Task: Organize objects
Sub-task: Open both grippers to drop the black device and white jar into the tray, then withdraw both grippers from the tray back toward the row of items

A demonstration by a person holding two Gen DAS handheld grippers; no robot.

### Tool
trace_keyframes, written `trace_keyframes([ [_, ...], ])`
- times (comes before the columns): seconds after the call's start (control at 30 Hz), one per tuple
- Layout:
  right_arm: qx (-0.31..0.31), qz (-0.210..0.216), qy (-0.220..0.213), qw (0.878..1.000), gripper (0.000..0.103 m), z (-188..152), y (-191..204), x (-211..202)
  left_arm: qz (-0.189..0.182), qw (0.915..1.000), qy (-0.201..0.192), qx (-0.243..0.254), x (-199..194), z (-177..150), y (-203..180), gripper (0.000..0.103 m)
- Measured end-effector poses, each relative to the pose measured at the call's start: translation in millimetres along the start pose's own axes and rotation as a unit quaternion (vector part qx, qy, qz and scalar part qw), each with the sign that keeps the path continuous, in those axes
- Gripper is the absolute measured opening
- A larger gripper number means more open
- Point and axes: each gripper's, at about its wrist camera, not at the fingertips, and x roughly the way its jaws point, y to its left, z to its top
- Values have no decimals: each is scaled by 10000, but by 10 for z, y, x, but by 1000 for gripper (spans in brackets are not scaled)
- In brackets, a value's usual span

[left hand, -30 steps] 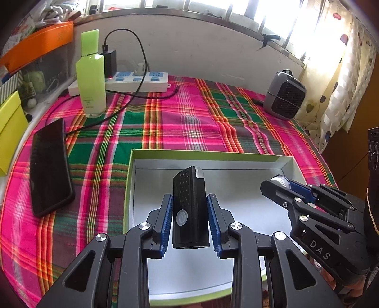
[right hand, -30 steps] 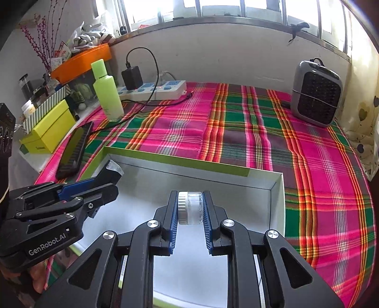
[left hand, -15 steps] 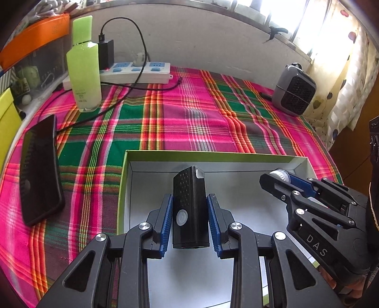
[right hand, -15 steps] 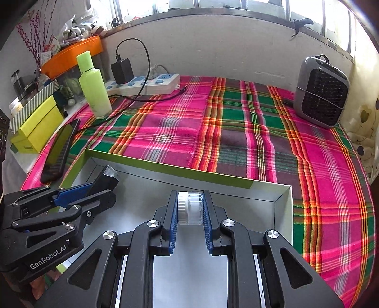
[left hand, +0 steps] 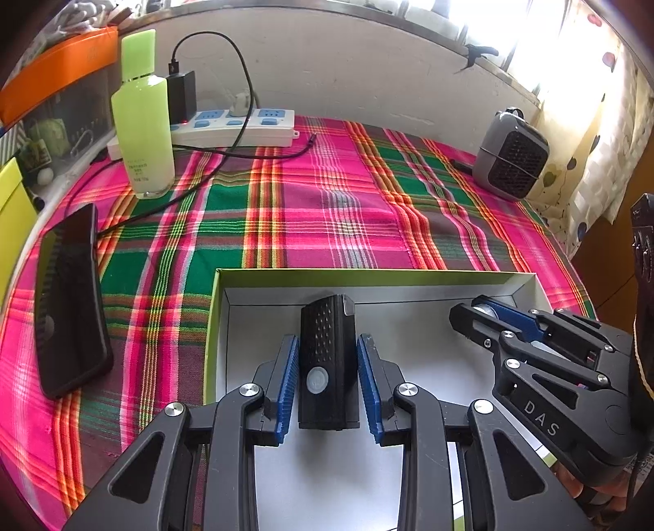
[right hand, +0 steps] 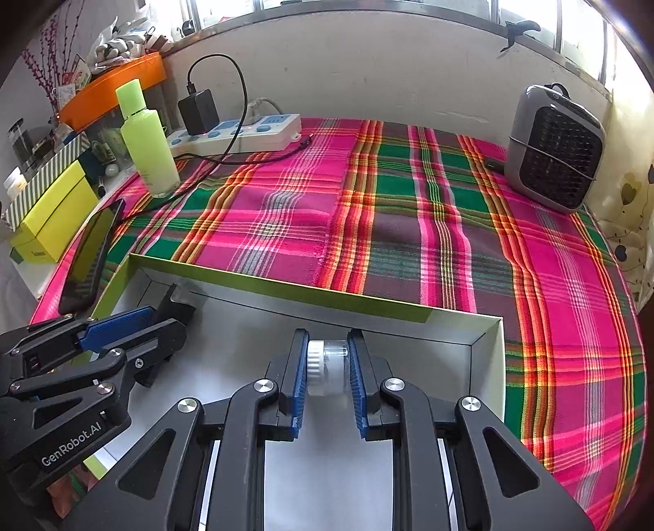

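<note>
Two loads (left hand: 329, 359) (right hand: 327, 361) near box walls (left hand: 368, 277)

A desk under a pink, green and orange plaid cloth (right hand: 408, 212) stands against a scuffed white wall (right hand: 368, 77) below a bright, sunlit window (left hand: 543, 36), with a patterned curtain (left hand: 605, 134) hanging at the right.

A home: plaid tablecloth (right hand: 408, 212), power strip (right hand: 237, 130), lotion bottle (right hand: 149, 147), curtained window.
</note>
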Motion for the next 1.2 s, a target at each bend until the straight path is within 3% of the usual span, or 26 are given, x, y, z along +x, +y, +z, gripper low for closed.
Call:
trace_keyframes([
  [0.33,-7,-95,-18,10000,21,5,20,-4,75,10000,0,16,0,8,4,28],
  [0.57,41,-82,-150,9998,45,-24,0,-78,205,9998,-65,-10,-58,-33,23,37],
  [1.2,192,-39,-513,9985,46,-282,57,-477,362,9986,-396,38,-444,-284,-44,45],
])
